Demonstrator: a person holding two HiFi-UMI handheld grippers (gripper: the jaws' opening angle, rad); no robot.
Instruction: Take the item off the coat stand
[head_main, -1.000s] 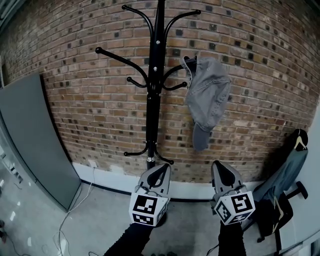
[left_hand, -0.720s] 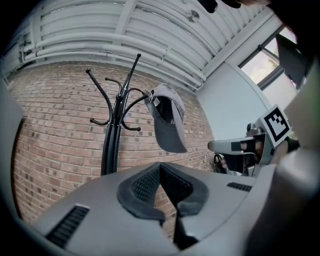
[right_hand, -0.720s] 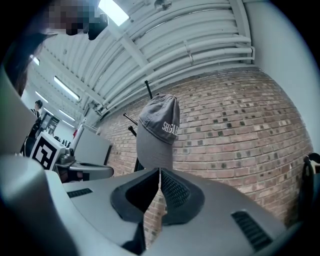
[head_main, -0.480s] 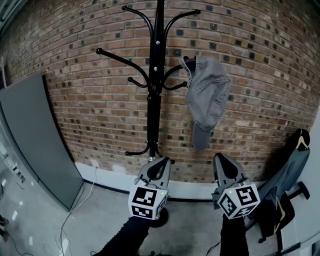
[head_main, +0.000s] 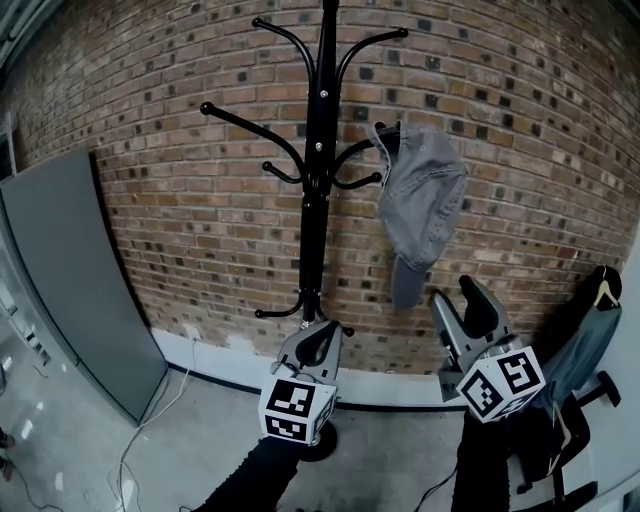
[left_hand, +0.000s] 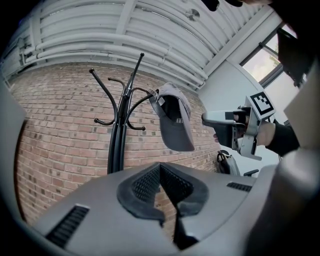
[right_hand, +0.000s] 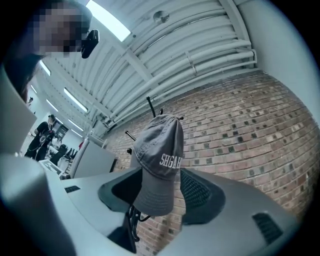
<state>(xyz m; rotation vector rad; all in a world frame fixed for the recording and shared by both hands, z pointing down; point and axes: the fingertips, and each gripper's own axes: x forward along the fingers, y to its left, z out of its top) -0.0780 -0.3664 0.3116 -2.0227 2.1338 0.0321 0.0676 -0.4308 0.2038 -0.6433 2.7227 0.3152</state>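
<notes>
The grey fabric baseball cap (head_main: 420, 200) (left_hand: 175, 122) (right_hand: 160, 155) hangs by its crown from an upper right hook of the black metal coat stand (head_main: 315, 200) (left_hand: 117, 145), brim pointing down, in front of the red-brown brick wall (head_main: 200, 230). We hold the right gripper (head_main: 460, 292) (right_hand: 157, 187) raised and tilted upward, just below and to the right of the brim. Its fingers have just been opening and now stand apart. In the right gripper view the brim lines up with the gap between them, but the pads do not press on it. In the head view the fingertips are near the brim and not touching it. We hold the left gripper (head_main: 318, 335) (left_hand: 160, 170) lower, in front of the foot of the stand's pole, pointing almost level. Its fingers are together with nothing between them. A flat grey panel (head_main: 60, 270) leans against the wall at the left, and a black office chair with a dark jacket (head_main: 575, 370) stands at the right.
</notes>
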